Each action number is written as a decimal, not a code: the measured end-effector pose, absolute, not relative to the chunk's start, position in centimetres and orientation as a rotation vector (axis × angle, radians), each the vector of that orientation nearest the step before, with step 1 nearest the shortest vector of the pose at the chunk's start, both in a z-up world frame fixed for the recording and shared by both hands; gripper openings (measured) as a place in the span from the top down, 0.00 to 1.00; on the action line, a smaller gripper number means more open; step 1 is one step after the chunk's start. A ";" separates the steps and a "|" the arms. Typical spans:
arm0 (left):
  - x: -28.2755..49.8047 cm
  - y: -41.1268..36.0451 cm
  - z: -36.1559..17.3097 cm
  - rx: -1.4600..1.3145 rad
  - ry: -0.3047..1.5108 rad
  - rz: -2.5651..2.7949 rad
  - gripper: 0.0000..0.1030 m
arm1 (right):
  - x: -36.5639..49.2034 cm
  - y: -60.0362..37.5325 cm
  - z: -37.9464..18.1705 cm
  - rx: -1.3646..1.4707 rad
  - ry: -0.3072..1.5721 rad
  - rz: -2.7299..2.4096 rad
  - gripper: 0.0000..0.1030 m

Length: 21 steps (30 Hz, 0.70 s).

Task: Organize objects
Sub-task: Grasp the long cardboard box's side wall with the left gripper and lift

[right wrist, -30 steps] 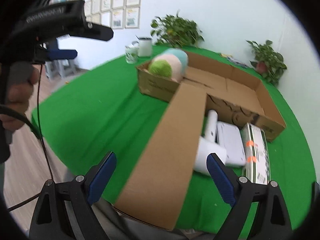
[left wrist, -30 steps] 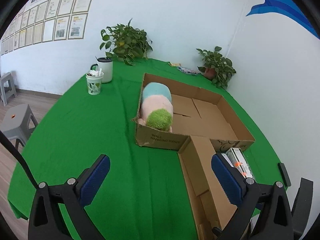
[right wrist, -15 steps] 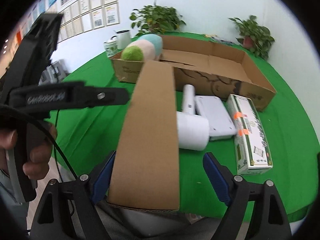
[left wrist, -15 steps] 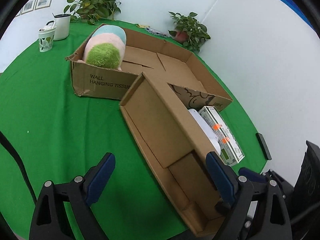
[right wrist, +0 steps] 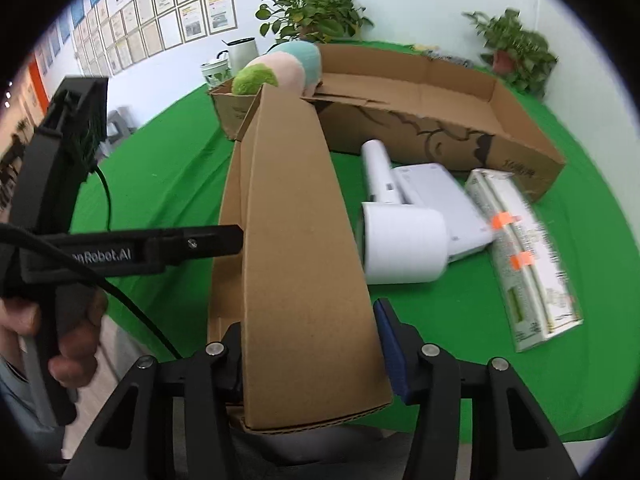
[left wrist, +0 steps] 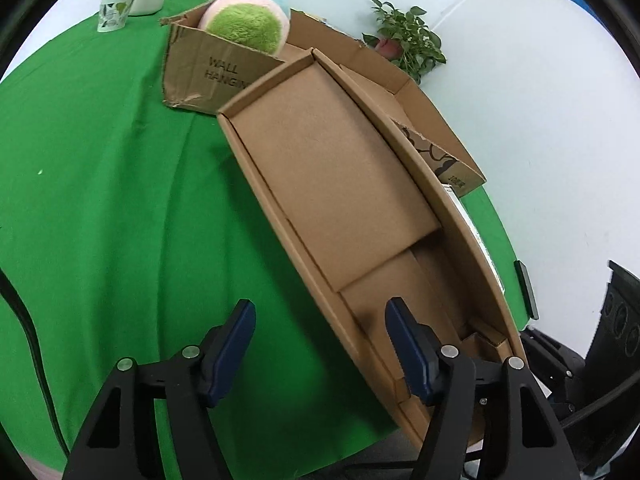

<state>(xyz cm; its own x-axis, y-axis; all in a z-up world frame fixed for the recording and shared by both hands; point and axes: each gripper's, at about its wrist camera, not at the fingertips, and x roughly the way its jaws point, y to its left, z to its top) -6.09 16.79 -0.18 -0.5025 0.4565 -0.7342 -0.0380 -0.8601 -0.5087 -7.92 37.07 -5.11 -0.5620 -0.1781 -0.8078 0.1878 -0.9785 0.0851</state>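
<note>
Both sets of jaws have just been closing on the long cardboard box (left wrist: 340, 184), which lies tilted on the green table (left wrist: 100, 160) and overhangs its near edge. A second ago both grippers hung wide above it; now each straddles a wall, suggesting a two-handed lift toward the larger open carton (right wrist: 440, 92) at twelve o'clock.

In the left wrist view, the left gripper (left wrist: 320, 344) points steeply down at six o'clock, one blue pad outside the box's near wall, the other inside; neither pad appears to touch cardboard yet, so it reads as not yet gripping.

In the right wrist view, the person's hand (right wrist: 60, 332) holds the left tool at eight o'clock. The right gripper (right wrist: 308, 356) brackets the box's far wall at six o'clock; whether its pads already pinch is unclear.

A plush toy (right wrist: 280, 68) sits in the carton at eleven o'clock. The white hair dryer (right wrist: 400, 236) and a slim printed package (right wrist: 528, 256) wait on the cloth at three o'clock.
</note>
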 end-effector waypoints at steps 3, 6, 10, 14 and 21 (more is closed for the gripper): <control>-5.7 16.5 0.0 -1.365 -0.627 2.438 0.37 | -9.4 37.7 -6.2 1.402 -0.250 -2.424 0.51; -5.5 16.3 0.3 -1.362 -0.622 2.457 0.41 | -10.3 37.7 -7.5 1.433 -0.404 -2.294 0.51; -5.4 16.5 0.7 -1.401 -0.574 2.473 0.46 | -10.2 37.2 -8.2 1.451 -0.421 -2.250 0.50; -5.8 17.5 0.8 -1.397 -0.546 2.468 0.48 | -9.2 36.3 -6.0 1.329 -0.134 -2.484 0.32; -4.8 17.7 0.8 -1.428 -0.532 2.487 0.58 | -9.8 35.1 -6.5 1.289 0.013 -2.577 0.46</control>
<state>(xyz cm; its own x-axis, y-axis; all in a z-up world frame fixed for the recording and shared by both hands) -4.80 17.66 0.80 -0.5014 0.3667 -0.7837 -0.0139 -0.9090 -0.4165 -9.82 35.08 -6.51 -0.5727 -0.2263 -0.7879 0.2344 -0.9662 0.1071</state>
